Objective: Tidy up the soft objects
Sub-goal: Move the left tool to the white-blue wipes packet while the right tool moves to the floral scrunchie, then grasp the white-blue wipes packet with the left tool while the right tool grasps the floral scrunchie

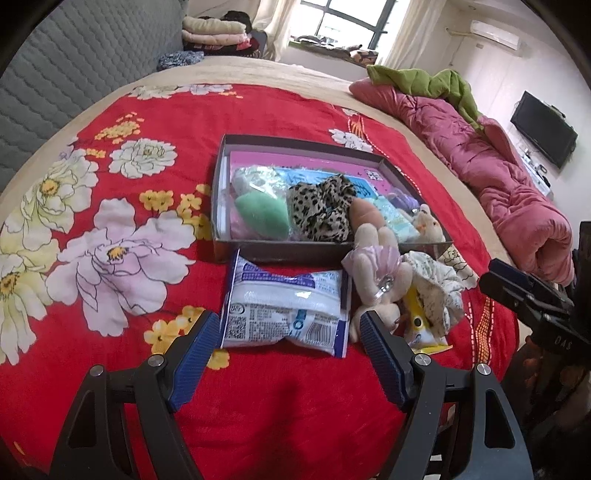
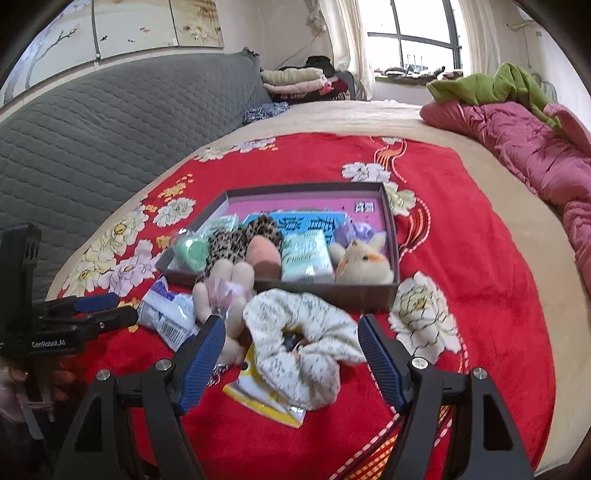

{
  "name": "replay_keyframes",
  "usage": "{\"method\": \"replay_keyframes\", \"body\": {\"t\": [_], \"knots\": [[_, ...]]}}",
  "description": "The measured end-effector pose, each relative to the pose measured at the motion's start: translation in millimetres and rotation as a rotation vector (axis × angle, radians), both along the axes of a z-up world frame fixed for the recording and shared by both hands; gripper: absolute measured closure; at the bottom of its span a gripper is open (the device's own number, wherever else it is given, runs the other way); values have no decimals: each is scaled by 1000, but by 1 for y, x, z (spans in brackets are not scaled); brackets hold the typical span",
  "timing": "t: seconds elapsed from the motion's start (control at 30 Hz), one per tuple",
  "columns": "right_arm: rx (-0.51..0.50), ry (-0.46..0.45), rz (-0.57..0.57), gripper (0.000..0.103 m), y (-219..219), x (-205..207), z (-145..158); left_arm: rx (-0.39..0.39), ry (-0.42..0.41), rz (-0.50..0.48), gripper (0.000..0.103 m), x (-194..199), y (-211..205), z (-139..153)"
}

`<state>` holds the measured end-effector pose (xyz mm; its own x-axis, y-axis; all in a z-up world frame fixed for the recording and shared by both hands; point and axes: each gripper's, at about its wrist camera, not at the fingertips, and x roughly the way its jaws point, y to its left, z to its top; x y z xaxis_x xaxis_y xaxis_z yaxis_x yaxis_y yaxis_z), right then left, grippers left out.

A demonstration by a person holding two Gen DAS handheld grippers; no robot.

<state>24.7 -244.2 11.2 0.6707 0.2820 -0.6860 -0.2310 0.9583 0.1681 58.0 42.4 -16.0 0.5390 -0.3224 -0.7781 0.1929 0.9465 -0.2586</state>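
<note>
A shallow dark box (image 1: 240, 254) (image 2: 391, 229) lies on the red flowered blanket, holding a green sponge (image 1: 262, 216), a leopard scrunchie (image 1: 319, 210), a peach sponge (image 2: 262, 254), a tissue pack (image 2: 304, 258) and a small plush (image 2: 364, 264). In front of it lie a white-and-blue tissue pack (image 1: 286, 306) (image 2: 166, 317), a beige plush rabbit (image 1: 376, 273) (image 2: 225, 291), a cream floral scrunchie (image 1: 437, 291) (image 2: 306, 339) and a yellow packet (image 2: 266, 395). My left gripper (image 1: 290, 328) is open, its fingers on either side of the tissue pack. My right gripper (image 2: 291, 332) is open around the cream scrunchie, not touching it.
A pink quilt (image 1: 498, 173) with a green cloth (image 2: 491, 85) lies along the bed's right side. A grey padded headboard (image 2: 110, 122) and folded clothes (image 1: 218, 31) are at the far end. A wall television (image 1: 543, 129) hangs on the right.
</note>
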Motion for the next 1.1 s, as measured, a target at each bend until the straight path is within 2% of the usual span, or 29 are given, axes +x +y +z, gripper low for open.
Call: {"method": "replay_keyframes", "body": {"t": [0.43,0.87,1.03,1.1], "knots": [[-47,44,19,29,7,0,-19,-17,47,4,24,9,3,-15],[-28,108,2,29,2,8,-38,-43,105,28,24,24,6,-33],[-55,125,12,29,7,11,-48,-111,150,62,24,38,10,-48],[-75,123,12,29,9,10,-50,-109,149,68,24,43,8,-51]]}}
